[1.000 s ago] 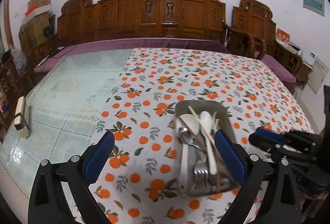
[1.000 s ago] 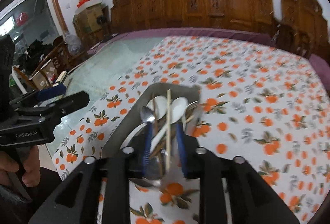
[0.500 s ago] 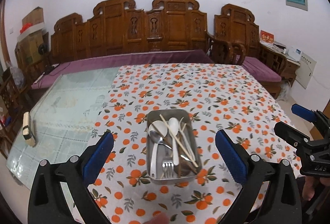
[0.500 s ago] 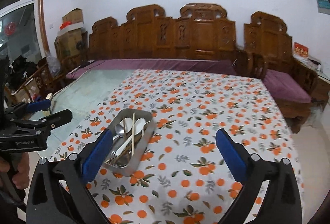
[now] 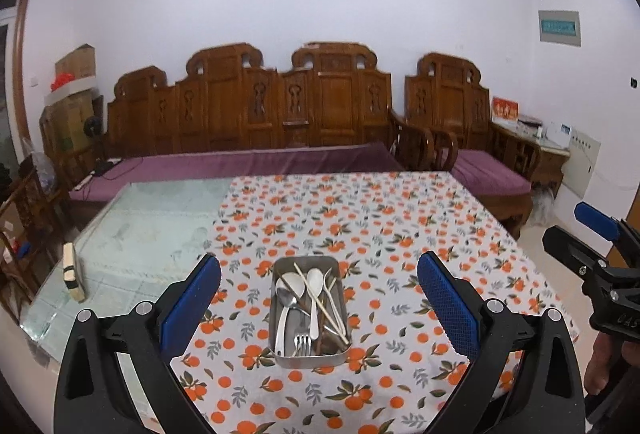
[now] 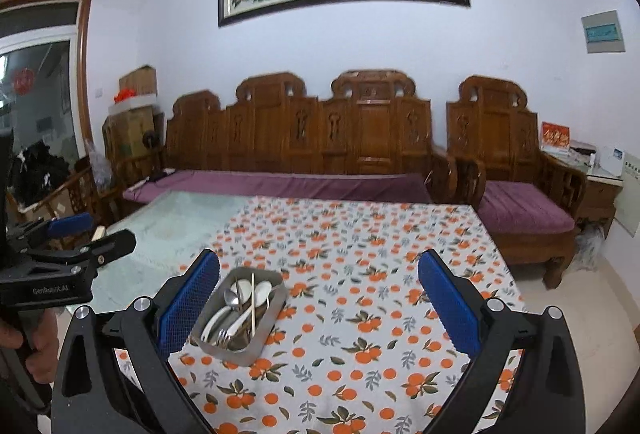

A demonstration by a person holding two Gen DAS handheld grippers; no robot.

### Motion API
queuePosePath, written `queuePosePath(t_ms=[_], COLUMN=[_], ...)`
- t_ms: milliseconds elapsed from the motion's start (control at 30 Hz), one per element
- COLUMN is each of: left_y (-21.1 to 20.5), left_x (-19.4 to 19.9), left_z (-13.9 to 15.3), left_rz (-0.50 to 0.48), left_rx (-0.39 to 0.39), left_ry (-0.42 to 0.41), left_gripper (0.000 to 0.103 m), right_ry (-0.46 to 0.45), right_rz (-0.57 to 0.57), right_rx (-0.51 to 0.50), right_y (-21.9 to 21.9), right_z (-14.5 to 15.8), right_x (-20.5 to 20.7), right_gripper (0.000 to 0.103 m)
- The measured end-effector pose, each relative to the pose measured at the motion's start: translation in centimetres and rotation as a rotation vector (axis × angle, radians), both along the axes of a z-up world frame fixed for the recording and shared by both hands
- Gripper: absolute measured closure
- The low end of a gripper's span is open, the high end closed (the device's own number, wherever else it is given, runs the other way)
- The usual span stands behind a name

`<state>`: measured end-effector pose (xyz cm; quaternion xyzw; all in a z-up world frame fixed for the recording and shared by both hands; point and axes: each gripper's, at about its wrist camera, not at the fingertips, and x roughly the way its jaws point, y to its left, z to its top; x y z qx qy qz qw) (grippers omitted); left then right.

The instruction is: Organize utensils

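A metal tray point(image 5: 310, 359) sits near the front edge of the orange-print tablecloth point(image 5: 400, 234). In it lie white spoons point(image 5: 315, 286), a metal spoon, a fork point(image 5: 303, 342) and pale chopsticks. My left gripper point(image 5: 319, 259) hangs open above and short of the tray, with nothing between its blue pads. My right gripper point(image 6: 319, 256) is also wide open and holds nothing; the tray point(image 6: 232, 350) shows just inside its left finger. Each gripper appears at the edge of the other's view, held by a hand.
Left of the cloth the glass tabletop point(image 5: 152, 234) is bare, with a small block point(image 5: 72, 272) at its left edge. A carved wooden bench point(image 5: 256, 154) with purple cushions stands behind the table, an armchair point(image 6: 520, 210) at the right. Stacked boxes stand at the far left.
Both grippers have drawn back and up from the tray, which now looks small and distant. The right gripper, nearly shut over the utensils before, has opened wide.
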<state>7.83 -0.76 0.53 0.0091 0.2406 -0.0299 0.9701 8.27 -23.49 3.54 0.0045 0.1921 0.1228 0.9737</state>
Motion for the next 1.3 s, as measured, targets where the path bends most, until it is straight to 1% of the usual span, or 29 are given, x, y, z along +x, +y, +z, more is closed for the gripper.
queuePosePath(t_ms=[133, 300, 567, 1300], left_y=[-0.4, -0.7, -0.8, -0.7], left_x=[-1.8, -3.0, -3.7, -3.8], left_z=[1.3, 2.3, 2.9, 2.6], left_rz=[0.016, 0.013, 0.013, 0.009], left_rx=[0.025, 0.024, 0.015, 0.008], left_ry=[-0.051, -0.078, -0.088, -0.079], left_gripper=[0.008, 0.008, 0.008, 0.008], right_ry=[-0.032, -0.052, -0.052, -0.05], right_rz=[-0.005, -0.008, -0.009, -0.012], right_rx=[0.018, 0.014, 0.01, 0.008], right_y=[-0.5, -0.2, 0.0, 0.0], right_z=[1.4, 2.1, 2.3, 2.3], right_x=[-1.4, -2.2, -2.5, -2.7], right_gripper=[0.003, 0.003, 0.003, 0.003])
